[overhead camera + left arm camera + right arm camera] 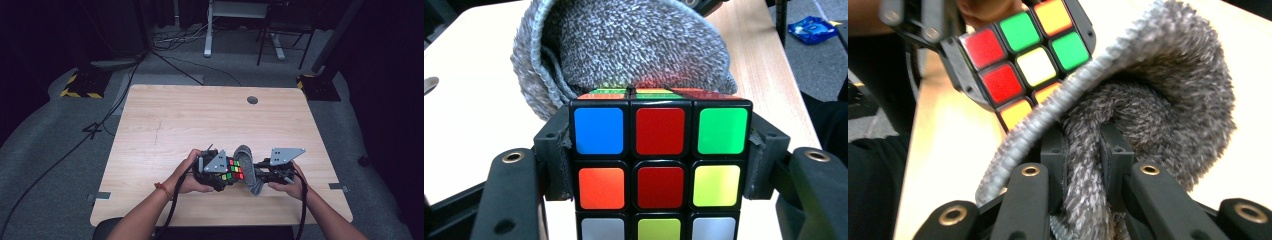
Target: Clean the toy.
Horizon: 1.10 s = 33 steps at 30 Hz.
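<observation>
Forearms [150, 210] entering from the near edge of the high view, a red band on the left wrist. Left tool [659, 165] clamped on a colour-tiled puzzle cube [232, 170], jaws pressing its two opposite sides; blue, red and green tiles along the top row of the face seen from the left tool's camera. Right tool [1085, 150] pinched shut on a grey fuzzy sock [247, 172], a fold of the knit squeezed between its jaws. Cube and sock touching, near the front edge of the desk [200, 115], a little right of centre; ribbed cuff of the sock lying against one corner of the cube, open mouth of the sock turned toward it. Grey three-cornered plates on top of both tools.

Farther out: light wood desk top, pale grain, bare apart from a small round dark grommet [252, 100] near the far right edge. Metal brackets at the left and right near corners.

Beyond the desk: grey carpet floor [50, 150], black cables [100, 125] trailing across it at the left, yellow-and-black striped bases [80, 85] at far left and far right, white stand legs [210, 30] and dark chair legs at the back, room dim around them.
</observation>
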Motion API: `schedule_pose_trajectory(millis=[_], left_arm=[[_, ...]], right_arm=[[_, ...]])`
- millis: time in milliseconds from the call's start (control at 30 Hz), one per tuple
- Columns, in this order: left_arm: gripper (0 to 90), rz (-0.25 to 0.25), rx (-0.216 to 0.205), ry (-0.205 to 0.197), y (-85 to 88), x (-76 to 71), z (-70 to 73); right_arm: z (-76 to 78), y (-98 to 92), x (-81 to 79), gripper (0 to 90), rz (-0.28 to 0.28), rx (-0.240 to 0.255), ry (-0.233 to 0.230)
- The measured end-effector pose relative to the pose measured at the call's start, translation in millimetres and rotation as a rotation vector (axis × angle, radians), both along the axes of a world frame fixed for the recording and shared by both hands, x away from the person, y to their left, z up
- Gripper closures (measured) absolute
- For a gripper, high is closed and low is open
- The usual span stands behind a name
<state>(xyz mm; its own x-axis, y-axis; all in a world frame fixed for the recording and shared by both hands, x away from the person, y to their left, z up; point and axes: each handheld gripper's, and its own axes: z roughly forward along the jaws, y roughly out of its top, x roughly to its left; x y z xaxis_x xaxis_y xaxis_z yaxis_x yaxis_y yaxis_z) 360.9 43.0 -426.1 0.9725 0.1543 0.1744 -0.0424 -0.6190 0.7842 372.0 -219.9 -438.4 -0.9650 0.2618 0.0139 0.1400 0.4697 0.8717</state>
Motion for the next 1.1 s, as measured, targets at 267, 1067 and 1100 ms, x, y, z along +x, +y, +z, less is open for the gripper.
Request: schedule_pose_trajectory(millis=[267,1067,1100], left_arm=[[33.4,0.003,0.090,-0.007,-11.4,-0.8,-10.1],[33.4,0.029,-0.052,-0.002,5.6,1.1,5.5],[33.4,0.025,-0.062,0.009,6.4,2.1,5.0]], right_arm=[[14.5,7.0,-14.4,77.5,0.050,0.050,-0.064],[-6.3,9.9,0.4,77.3,0.020,-0.029,0.026],[-5.2,10.4,-1.3,77.3,0.017,-0.034,0.012]])
